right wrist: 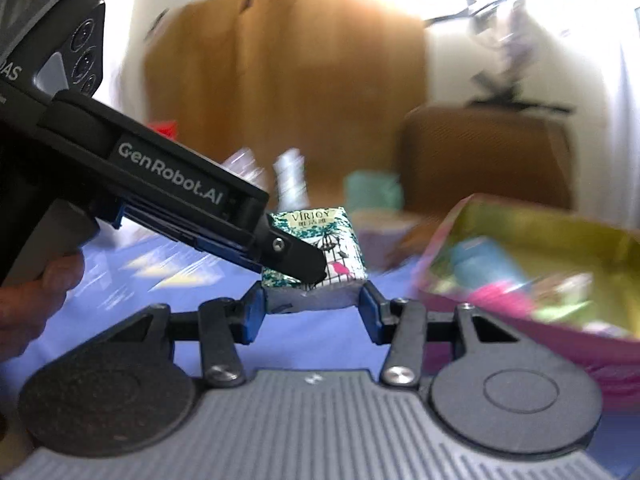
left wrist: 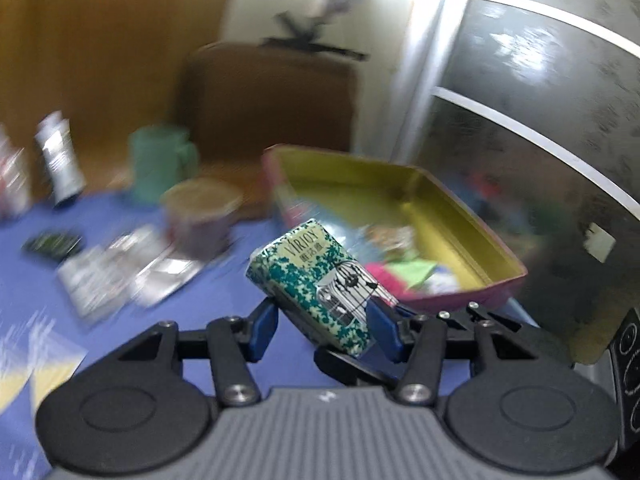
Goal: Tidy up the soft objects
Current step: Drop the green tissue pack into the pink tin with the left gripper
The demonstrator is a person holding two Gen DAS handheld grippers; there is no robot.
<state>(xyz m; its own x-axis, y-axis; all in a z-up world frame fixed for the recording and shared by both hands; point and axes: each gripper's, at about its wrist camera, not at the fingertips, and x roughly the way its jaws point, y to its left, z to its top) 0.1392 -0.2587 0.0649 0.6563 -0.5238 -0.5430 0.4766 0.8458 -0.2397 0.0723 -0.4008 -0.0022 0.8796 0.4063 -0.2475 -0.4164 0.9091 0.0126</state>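
A green-and-white tissue pack (left wrist: 316, 280) printed with a birdcage is held above the blue tablecloth by both grippers. My left gripper (left wrist: 326, 320) is shut on it, its blue pads on either side. My right gripper (right wrist: 310, 302) is also shut on the same pack (right wrist: 336, 240), gripping its lower edge. The left gripper's body (right wrist: 168, 188) reaches in from the left in the right wrist view and covers part of the pack. A pink tin tray (left wrist: 452, 216) with a gold inside holds several colourful soft items just beyond; it also shows in the right wrist view (right wrist: 568, 236).
On the blue tablecloth (left wrist: 224, 300) lie a round tub (left wrist: 200, 216), a green mug (left wrist: 160, 160), a white tube (left wrist: 60, 160), silver packets (left wrist: 132, 272) and a dark packet (left wrist: 52, 244). A brown chair back (left wrist: 272, 96) stands behind. A dark glass cabinet (left wrist: 540, 120) is on the right.
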